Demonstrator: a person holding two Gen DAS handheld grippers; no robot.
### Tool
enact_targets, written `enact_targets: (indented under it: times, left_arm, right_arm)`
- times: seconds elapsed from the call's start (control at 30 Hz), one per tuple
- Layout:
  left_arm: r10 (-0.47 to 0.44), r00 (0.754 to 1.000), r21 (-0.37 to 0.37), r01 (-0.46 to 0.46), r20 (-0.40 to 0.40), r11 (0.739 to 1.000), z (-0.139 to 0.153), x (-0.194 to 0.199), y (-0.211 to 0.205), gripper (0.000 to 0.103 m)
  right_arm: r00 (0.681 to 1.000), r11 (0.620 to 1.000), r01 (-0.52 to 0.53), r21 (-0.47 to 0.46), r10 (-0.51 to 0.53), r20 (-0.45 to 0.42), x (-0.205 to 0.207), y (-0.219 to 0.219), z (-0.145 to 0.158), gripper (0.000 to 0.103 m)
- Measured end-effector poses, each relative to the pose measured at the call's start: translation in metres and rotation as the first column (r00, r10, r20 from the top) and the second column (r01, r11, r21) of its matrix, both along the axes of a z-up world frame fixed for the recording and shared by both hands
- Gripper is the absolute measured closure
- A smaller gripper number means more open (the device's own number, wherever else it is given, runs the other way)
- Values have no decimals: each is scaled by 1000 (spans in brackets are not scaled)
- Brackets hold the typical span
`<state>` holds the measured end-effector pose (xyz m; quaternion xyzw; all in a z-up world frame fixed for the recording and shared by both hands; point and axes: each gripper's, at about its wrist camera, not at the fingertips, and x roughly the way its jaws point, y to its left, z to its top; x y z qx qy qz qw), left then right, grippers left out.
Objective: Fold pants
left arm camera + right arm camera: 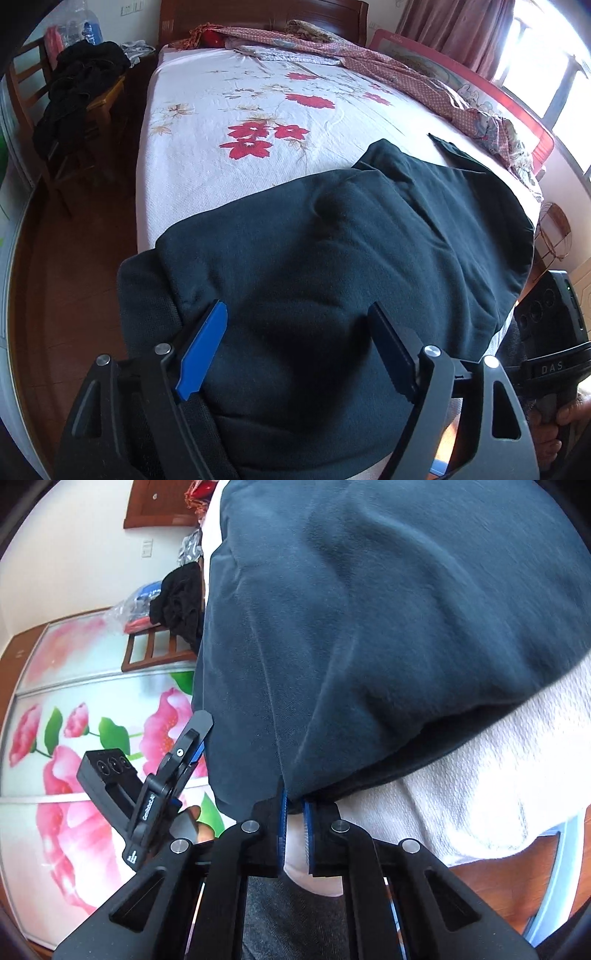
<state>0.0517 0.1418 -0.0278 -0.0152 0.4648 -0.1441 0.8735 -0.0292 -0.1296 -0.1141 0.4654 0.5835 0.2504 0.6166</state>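
Note:
Dark teal pants (332, 251) lie bunched at the near end of a bed with a white floral sheet (221, 110). My left gripper (295, 350) is open, its blue pads (201, 354) spread wide over the near edge of the pants, gripping nothing. In the right wrist view the pants (369, 627) fill the upper frame. My right gripper (293, 823) is shut on a corner of the pants at the bed's edge. The left gripper (184, 753) also shows there, at the left beside the fabric.
A wooden chair (92, 99) piled with black clothes stands left of the bed. A patterned quilt (406, 70) lies along the far right side by a red rail. A floral wardrobe door (74, 738) is at the left. Wooden floor (74, 258) runs beside the bed.

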Motion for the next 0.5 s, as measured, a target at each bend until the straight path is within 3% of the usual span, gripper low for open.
enact_targets:
  times: [0.07, 0.13, 0.2, 0.27, 0.3, 0.33, 0.37, 0.43, 0.47, 0.5]
  left_arm:
    - [36, 999, 112, -40, 33, 993, 10, -4, -11, 23]
    - [68, 991, 234, -93, 112, 968, 23, -8, -25, 10]
    - [60, 982, 235, -102, 180, 967, 36, -13, -36, 9]
    - [21, 978, 189, -62, 209, 980, 41, -14, -45, 5]
    - [-2, 975, 189, -40, 220, 981, 39, -13, -52, 5]
    - [-23, 976, 212, -24, 215, 977, 34, -10, -59, 5]
    - [-30, 980, 235, -17, 195, 972, 27, -5, -63, 5]
    - [-7, 992, 225, -22, 128, 974, 11, 3, -61, 5]
    - [17, 996, 208, -35, 90, 977, 3, 5, -58, 5]
    - [42, 998, 170, -50, 52, 984, -5, 8, -51, 5]
  right_arm:
    - [998, 998, -60, 6, 60, 9, -3, -9, 15, 74]
    - [989, 993, -96, -75, 104, 107, -1, -27, 47, 67]
    - [968, 970, -49, -238, 104, 228, 10, -60, 85, 67]
    - [937, 896, 81, -436, 81, 340, 34, -100, 122, 67]
    - [919, 818, 162, -552, 79, 387, 51, -118, 139, 65]
    - [899, 704, 252, -664, 84, 430, 68, -133, 155, 46]
    - [875, 589, 327, -739, 106, 472, 86, -144, 168, 41]
    - [849, 418, 394, -818, 176, 499, 131, -158, 178, 41]
    - [850, 340, 407, -848, 198, 488, 153, -168, 176, 41]
    - [860, 289, 395, -872, 219, 462, 178, -174, 169, 41]
